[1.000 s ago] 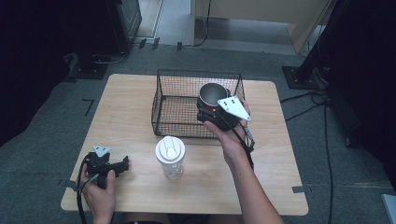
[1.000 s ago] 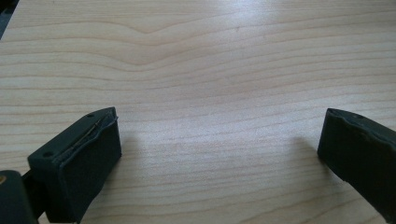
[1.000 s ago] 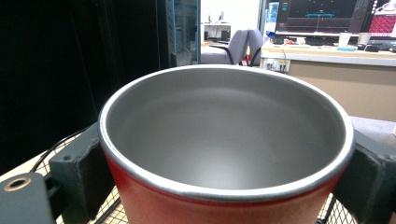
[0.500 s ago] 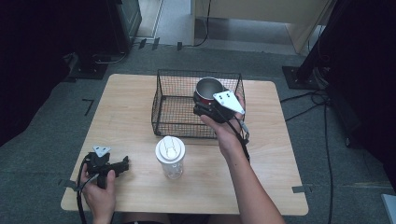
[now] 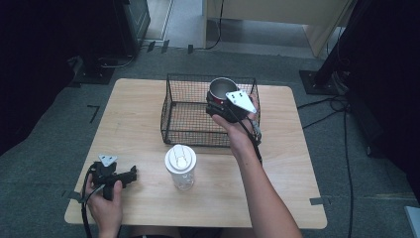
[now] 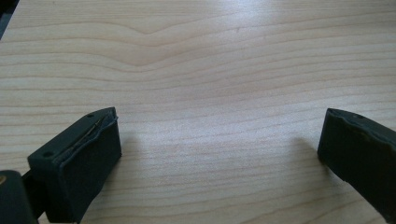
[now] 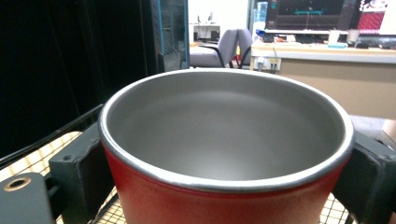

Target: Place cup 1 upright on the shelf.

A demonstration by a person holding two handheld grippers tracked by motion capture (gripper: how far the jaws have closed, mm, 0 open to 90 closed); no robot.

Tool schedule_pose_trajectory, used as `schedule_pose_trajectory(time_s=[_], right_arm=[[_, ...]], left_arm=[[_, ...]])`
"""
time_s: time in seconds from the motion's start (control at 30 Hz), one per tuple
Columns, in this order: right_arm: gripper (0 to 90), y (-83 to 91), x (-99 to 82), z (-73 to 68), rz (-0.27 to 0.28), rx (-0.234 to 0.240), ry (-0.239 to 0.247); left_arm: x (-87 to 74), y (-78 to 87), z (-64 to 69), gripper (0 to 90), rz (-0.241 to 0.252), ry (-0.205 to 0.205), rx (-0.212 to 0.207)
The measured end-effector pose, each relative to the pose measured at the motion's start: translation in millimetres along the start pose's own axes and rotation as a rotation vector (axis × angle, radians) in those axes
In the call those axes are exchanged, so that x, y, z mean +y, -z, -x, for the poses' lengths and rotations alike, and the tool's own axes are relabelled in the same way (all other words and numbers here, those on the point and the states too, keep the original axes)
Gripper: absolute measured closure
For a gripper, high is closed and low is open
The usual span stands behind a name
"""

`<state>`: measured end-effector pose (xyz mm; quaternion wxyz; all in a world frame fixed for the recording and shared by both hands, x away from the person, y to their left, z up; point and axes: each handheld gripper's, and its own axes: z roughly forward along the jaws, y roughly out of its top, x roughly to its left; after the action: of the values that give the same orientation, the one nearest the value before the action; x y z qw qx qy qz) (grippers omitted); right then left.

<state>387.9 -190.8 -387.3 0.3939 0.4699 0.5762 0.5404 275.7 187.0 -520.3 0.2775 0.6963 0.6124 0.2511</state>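
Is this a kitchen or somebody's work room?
Probably a lab or office: the wooden table stands on grey carpet, with cables on the floor, and desks with a monitor and an office chair behind.

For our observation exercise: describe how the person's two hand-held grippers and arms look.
Each hand-held gripper, left and right, is black with two blocky padded jaws, a grey three-cornered plate on top and a trailing black cable. Both forearms are bare, without sleeves.

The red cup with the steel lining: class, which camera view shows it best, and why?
The right gripper view: the red cup appears large, showing its bare steel inside and rim, clamped between the right hand-held gripper jaws. The high view shows it small, above the wire basket. The left gripper view shows tabletop.
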Motion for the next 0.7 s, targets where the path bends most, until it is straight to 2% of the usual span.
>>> schedule_pose_trajectory(time_s=[0.17, 0.27, 0.37, 0.6, 0.7], right_arm=[[7.5, -9.5, -6.9, 5.0, -0.004, -0.023, -0.007], [7.4, -16.2, -11.6, 7.7, -0.015, -0.051, -0.035], [7.4, -20.7, -14.7, 10.1, -0.016, -0.098, -0.043], [7.4, -29.9, -22.5, 15.7, -0.047, -0.106, -0.041], [7.4, -35.3, -25.3, 16.7, -0.055, -0.113, -0.065]], left_arm=[[0.0, 0.1, 0.0, 0.0, -0.001, -0.001, 0.000], [0.0, 0.1, -0.1, 0.0, -0.001, -0.001, -0.001], [0.0, 0.1, -0.1, 0.0, -0.001, -0.002, -0.001], [0.0, 0.0, -0.1, 0.0, -0.001, -0.001, 0.000], [0.0, 0.0, 0.0, 0.0, 0.000, -0.001, 0.000]])
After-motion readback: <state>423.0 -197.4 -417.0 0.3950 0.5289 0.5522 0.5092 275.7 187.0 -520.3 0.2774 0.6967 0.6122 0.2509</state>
